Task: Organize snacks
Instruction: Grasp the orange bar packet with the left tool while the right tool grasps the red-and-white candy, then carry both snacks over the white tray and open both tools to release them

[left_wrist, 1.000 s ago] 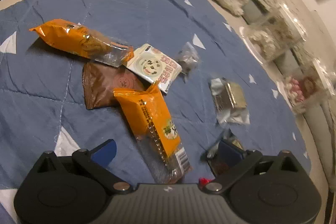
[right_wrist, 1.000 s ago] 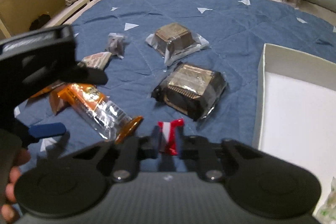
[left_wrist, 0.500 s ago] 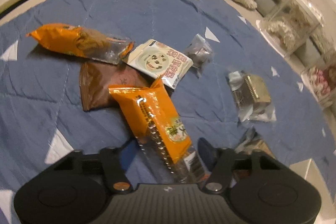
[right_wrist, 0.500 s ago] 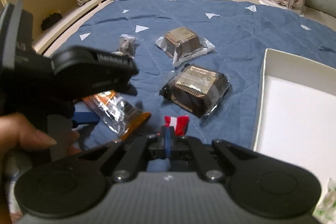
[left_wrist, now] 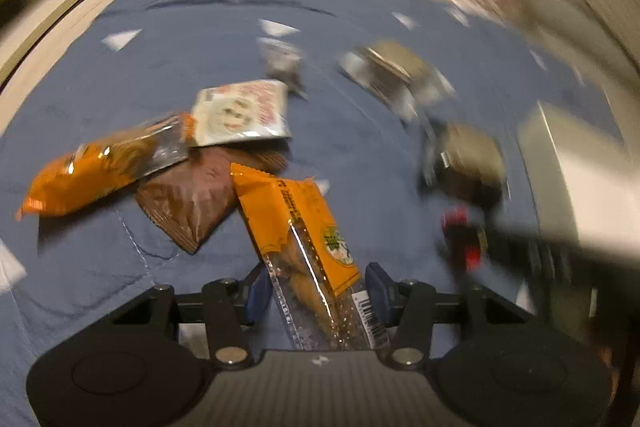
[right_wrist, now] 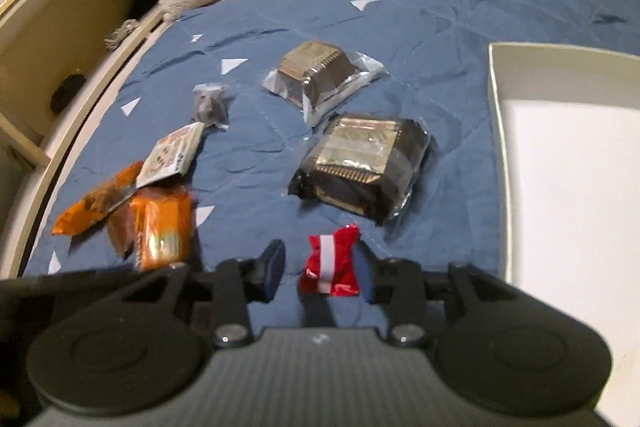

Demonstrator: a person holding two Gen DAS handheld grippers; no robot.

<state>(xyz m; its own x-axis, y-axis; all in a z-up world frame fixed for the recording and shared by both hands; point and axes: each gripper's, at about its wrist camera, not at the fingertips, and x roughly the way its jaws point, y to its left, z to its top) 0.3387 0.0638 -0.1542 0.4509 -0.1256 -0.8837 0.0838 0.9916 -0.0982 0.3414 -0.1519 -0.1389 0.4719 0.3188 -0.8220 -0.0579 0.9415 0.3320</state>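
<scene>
Snacks are lying scattered across the blue quilt [right_wrist: 432, 27], and the white box [right_wrist: 560, 155] at the right side is showing only a bare floor in the visible part. Judging from this, sorting is at an early stage, with most items outstanding.

Left gripper [left_wrist: 316, 293] is closing its blue pads on the clear end of the orange wafer pack [left_wrist: 296, 223]; the pads are standing at both sides of the wrapper, apparently clamping it, though motion blur is limiting certainty. Right gripper [right_wrist: 324, 271] is standing spread apart, with the red-and-white candy [right_wrist: 332, 263] lying between its fingers, not gripped.

Items waiting on the quilt:
- second orange pack [left_wrist: 100, 167], brown pouch [left_wrist: 192, 199] and white cartoon packet [left_wrist: 240, 115], overlapping in one pile;
- two wrapped cakes [right_wrist: 364, 163], near each other at centre;
- small grey wrapped piece [right_wrist: 210, 105], just beyond the pile.

Remaining work, as judged: carrying each item into the box.
</scene>
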